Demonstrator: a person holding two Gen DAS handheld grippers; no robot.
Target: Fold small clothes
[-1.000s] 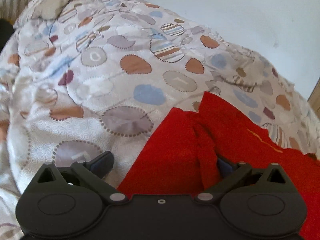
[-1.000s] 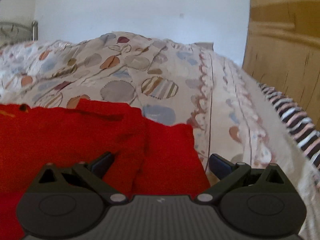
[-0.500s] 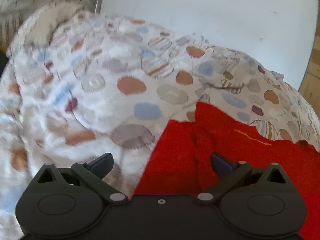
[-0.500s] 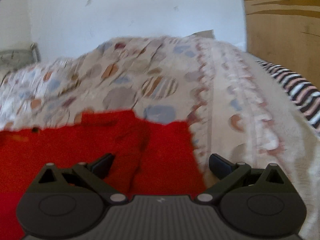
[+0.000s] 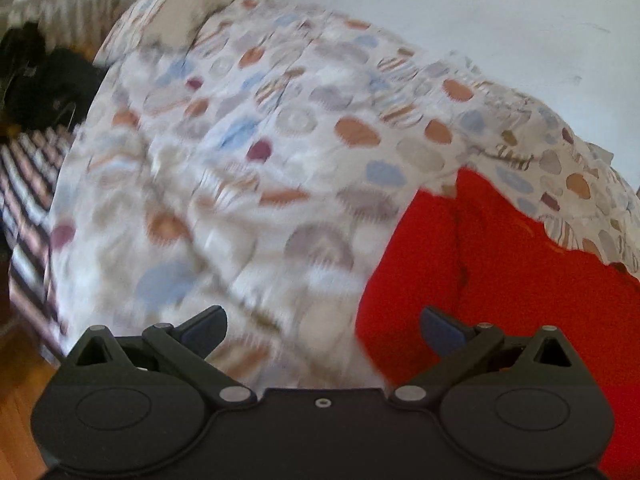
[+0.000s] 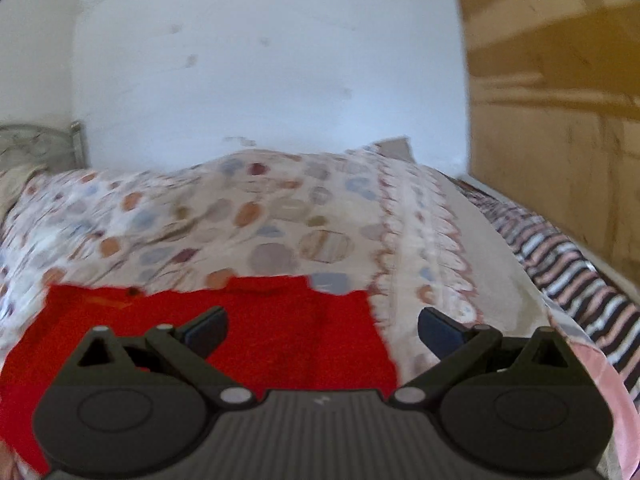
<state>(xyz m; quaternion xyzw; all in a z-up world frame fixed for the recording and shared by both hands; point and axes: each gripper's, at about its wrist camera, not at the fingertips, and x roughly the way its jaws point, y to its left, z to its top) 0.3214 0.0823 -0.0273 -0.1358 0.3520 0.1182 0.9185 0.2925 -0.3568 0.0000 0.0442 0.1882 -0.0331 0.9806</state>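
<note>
A red garment [image 5: 500,276] lies spread on a patterned quilt [image 5: 248,168] on a bed. In the left wrist view it fills the lower right, with a fold line down its left part. My left gripper [image 5: 322,326] is open and empty, above the garment's left edge. In the right wrist view the red garment [image 6: 280,328] lies flat at lower left. My right gripper [image 6: 322,326] is open and empty, above the garment's right edge. The quilt [image 6: 280,220] stretches beyond it.
A white wall [image 6: 260,60] stands behind the bed. A wooden wardrobe [image 6: 560,100] is at the right. A striped sheet [image 6: 580,272] runs along the bed's right side. A metal headboard [image 6: 36,136] and a dark object [image 5: 44,84] are at the left.
Both grippers have pulled back and up from the garment, staying open. The left view has swung left, showing more quilt. The right view now shows more wall and the whole garment edge.
</note>
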